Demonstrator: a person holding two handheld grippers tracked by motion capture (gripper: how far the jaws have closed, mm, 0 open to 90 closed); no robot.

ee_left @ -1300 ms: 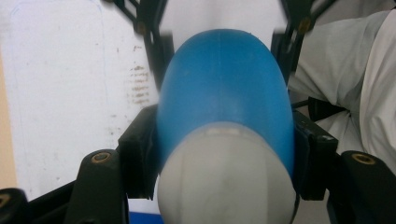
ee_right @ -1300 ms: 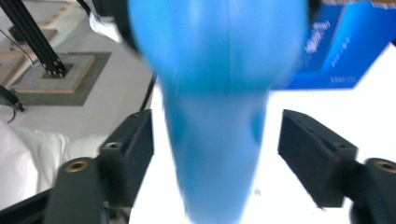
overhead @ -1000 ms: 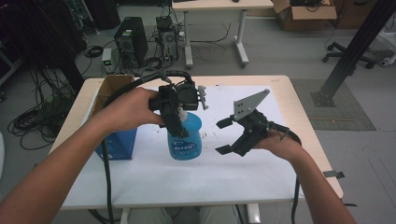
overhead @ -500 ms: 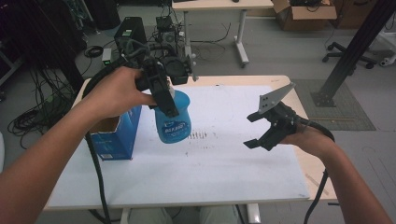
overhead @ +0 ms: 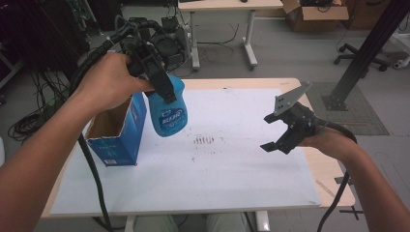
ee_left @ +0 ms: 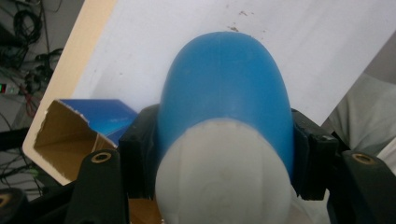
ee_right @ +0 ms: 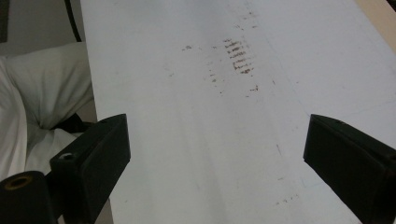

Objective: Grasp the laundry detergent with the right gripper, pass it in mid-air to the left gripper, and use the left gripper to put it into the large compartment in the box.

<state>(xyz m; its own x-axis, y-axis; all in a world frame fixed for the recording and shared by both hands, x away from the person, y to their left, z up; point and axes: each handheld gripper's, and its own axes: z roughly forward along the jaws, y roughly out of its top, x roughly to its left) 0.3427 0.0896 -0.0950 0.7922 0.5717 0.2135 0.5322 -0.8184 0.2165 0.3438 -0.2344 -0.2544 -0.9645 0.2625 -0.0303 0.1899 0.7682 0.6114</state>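
A blue plastic bottle (overhead: pixel 170 115) with a printed label hangs tilted above the table, and my left gripper (overhead: pixel 166 93) is shut on its upper part. It hovers just right of an open-topped blue cardboard box (overhead: pixel 116 140) standing near the table's left edge. In the left gripper view the black jaws press both sides of the bottle (ee_left: pixel 224 93), whose whitish end (ee_left: pixel 219 182) faces the camera; the box (ee_left: pixel 60 135) lies below left. My right gripper (overhead: pixel 267 132) is open and holds nothing, low over the table's right side; in the right gripper view the gripper (ee_right: pixel 217 154) has its jaws spread wide.
A white sheet (overhead: pixel 232 164) covers the wooden table (overhead: pixel 333 179), with brown smudges (overhead: pixel 205 140) near its middle, smudges (ee_right: pixel 240 58) also ahead of the right jaws. A person's light trousers (ee_right: pixel 37 107) show past the table's near edge. Cables trail from both grippers.
My left gripper has lifted the bottle off the table and carried it up and left, next to the box. The right gripper has drawn away to the right, still open.
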